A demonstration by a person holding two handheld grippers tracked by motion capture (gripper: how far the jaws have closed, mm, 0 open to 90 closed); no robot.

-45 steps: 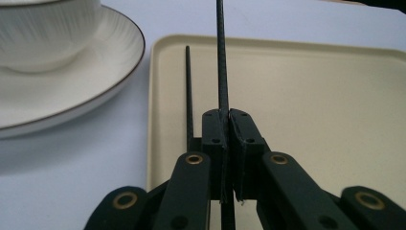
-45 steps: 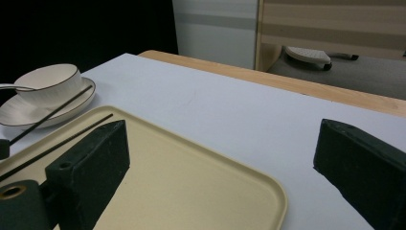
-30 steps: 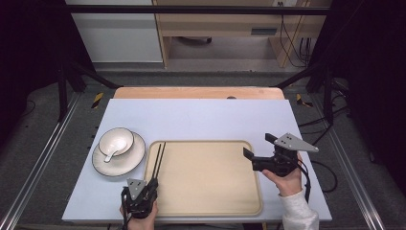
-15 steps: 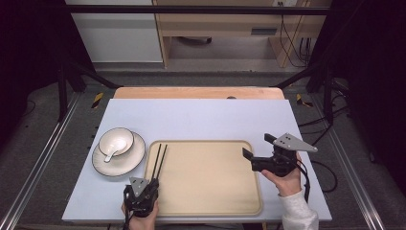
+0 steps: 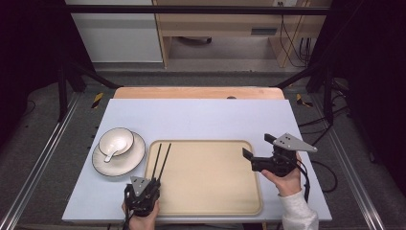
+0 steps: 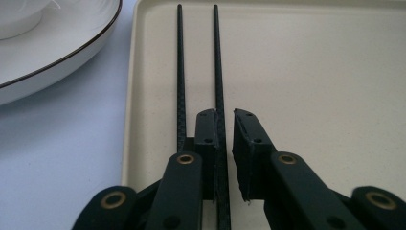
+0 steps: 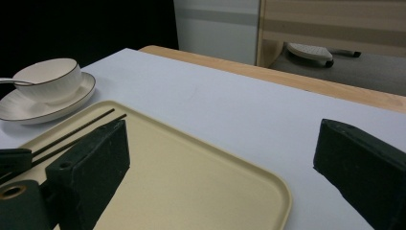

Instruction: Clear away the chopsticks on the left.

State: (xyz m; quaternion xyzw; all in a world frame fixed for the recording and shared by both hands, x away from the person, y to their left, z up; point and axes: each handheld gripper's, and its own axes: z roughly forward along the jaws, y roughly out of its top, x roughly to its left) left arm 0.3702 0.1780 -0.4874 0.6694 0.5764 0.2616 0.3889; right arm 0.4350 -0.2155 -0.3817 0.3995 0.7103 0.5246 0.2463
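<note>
Overhead and gripper views of a blue-grey table (image 5: 201, 115) bearing a beige tray (image 5: 210, 177). No brand, label or other writing can be read on any object.

Two black chopsticks (image 5: 160, 160) lie side by side along the tray's left edge, their far ends pointing away from the person. Left of the tray stands a white plate (image 5: 119, 155) with a dark rim line, holding a white bowl (image 5: 116, 141) and a spoon (image 5: 111, 154).

The left gripper (image 6: 225, 120) sits at the chopsticks' near ends. Its jaws have just been opening; one chopstick lies between them against the left pad, with a narrow gap to the right pad, the other just outside.

The right gripper (image 5: 258, 152), jaws spread wide and empty, hovers over the tray's right edge.

Compared with the earlier frames, chopsticks, dishes and both hands keep their places.
</note>
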